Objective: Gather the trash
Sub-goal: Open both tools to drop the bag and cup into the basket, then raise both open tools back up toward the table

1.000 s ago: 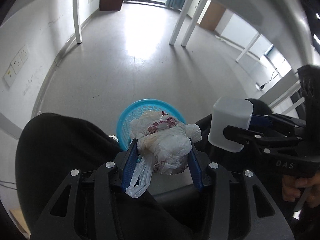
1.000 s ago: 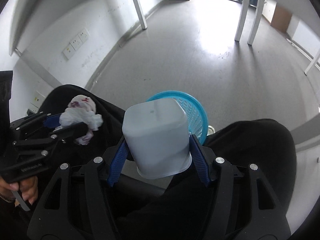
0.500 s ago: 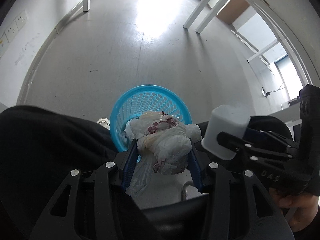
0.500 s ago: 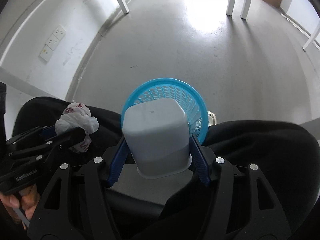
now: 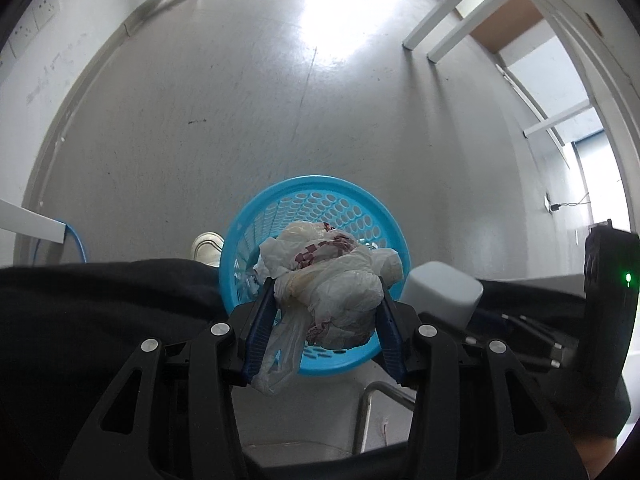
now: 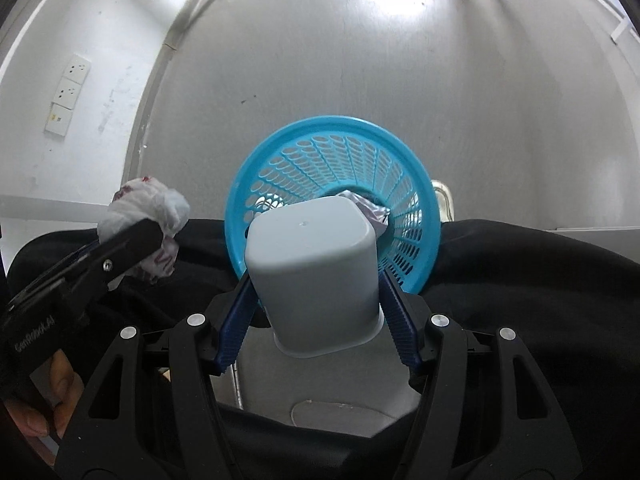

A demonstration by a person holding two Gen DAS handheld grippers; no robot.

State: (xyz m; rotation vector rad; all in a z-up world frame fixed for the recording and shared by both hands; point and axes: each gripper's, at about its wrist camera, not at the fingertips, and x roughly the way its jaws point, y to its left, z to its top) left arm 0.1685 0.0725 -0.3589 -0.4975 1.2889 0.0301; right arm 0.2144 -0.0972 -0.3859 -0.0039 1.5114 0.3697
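My left gripper [image 5: 326, 304] is shut on a crumpled white plastic bag [image 5: 332, 276] with red print, held just above the blue perforated waste basket [image 5: 280, 208] on the floor. My right gripper [image 6: 314, 280] is shut on a white plastic cup [image 6: 312, 276], bottom towards the camera, over the near rim of the same basket [image 6: 360, 148]. Some crumpled trash [image 6: 370, 208] lies at the basket's bottom. In the left wrist view the cup [image 5: 442, 292] shows at the right; in the right wrist view the bag [image 6: 150, 208] shows at the left.
The person's black-clothed legs [image 6: 520, 280] flank the basket, and a light shoe [image 5: 206, 244] stands beside it. A chair's metal frame [image 5: 370, 412] is below. White table legs [image 5: 440, 16] stand on the grey floor; wall sockets [image 6: 68, 96] are at the left.
Both grippers have sunk towards the blue basket and tilted further down, so the basket looks larger and nearer. The bag and the cup stay gripped as before.
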